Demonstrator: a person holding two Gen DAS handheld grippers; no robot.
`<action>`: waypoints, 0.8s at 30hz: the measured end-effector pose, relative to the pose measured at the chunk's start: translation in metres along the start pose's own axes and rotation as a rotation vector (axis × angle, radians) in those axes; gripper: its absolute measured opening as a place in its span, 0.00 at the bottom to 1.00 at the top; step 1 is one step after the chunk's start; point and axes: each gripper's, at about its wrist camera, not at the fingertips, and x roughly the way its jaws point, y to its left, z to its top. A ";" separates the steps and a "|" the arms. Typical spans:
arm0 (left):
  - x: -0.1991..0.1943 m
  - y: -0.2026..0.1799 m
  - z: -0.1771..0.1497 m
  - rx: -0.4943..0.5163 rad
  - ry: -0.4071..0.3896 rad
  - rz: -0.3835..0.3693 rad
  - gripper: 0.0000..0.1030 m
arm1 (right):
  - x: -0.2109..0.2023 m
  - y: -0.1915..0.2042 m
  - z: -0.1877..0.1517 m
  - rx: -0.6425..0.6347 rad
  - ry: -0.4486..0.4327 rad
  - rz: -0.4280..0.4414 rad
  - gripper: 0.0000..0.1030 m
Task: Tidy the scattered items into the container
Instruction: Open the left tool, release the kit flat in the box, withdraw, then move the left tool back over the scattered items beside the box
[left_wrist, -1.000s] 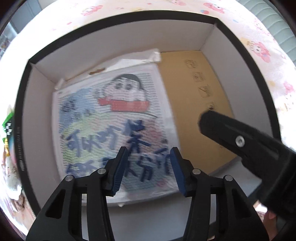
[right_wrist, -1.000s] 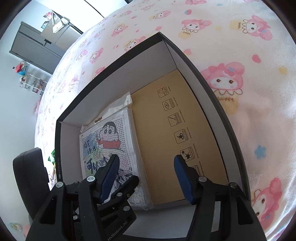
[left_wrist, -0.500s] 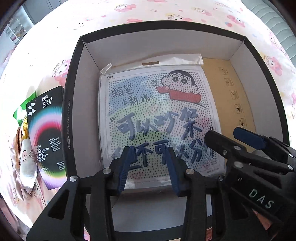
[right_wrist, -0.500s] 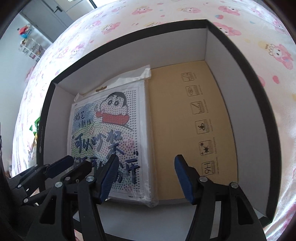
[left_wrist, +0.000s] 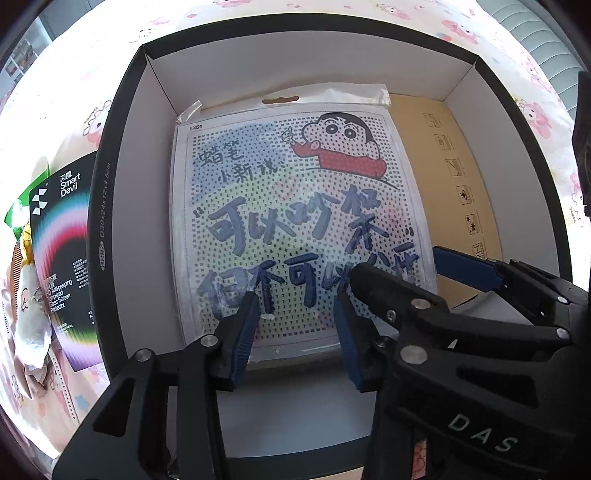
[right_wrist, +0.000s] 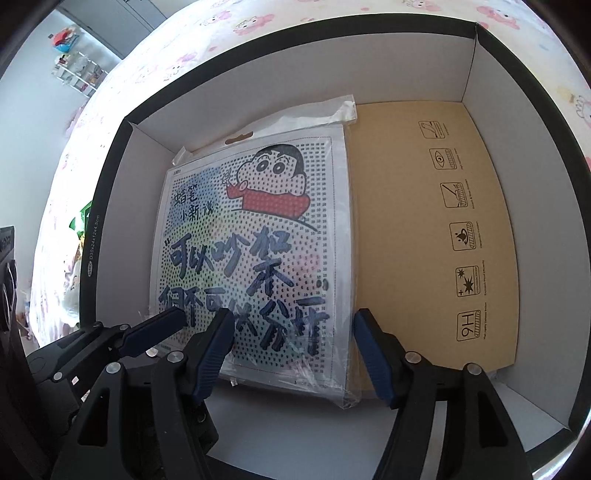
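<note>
A cartoon packet (left_wrist: 295, 218) is seen flat inside the box (left_wrist: 147, 184), under the opening, empty left gripper (left_wrist: 293, 325).

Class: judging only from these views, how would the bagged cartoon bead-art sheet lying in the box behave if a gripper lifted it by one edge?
The cartoon sheet looks thin and flat, so probably light and somewhat bendy. Its glossy plastic sleeve may slip between pads.

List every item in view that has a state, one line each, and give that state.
box: open-topped, holding two flat items.
cartoon packet: flat in the box, sealed in plastic.
tan packet: flat on the box floor, beside the cartoon packet.
screen protector box: outside the box, lying flat.
left gripper: jaws opening, nothing between.
right gripper: jaws opening, nothing between.
</note>
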 end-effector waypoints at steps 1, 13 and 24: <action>-0.001 -0.001 0.000 -0.006 -0.007 -0.021 0.44 | -0.001 -0.001 0.001 0.004 -0.004 0.004 0.63; -0.087 0.037 -0.021 -0.036 -0.270 -0.099 0.55 | -0.075 0.015 -0.005 -0.087 -0.331 -0.129 0.63; -0.187 0.056 -0.082 -0.015 -0.460 -0.056 0.62 | -0.145 0.062 -0.079 -0.176 -0.449 -0.062 0.63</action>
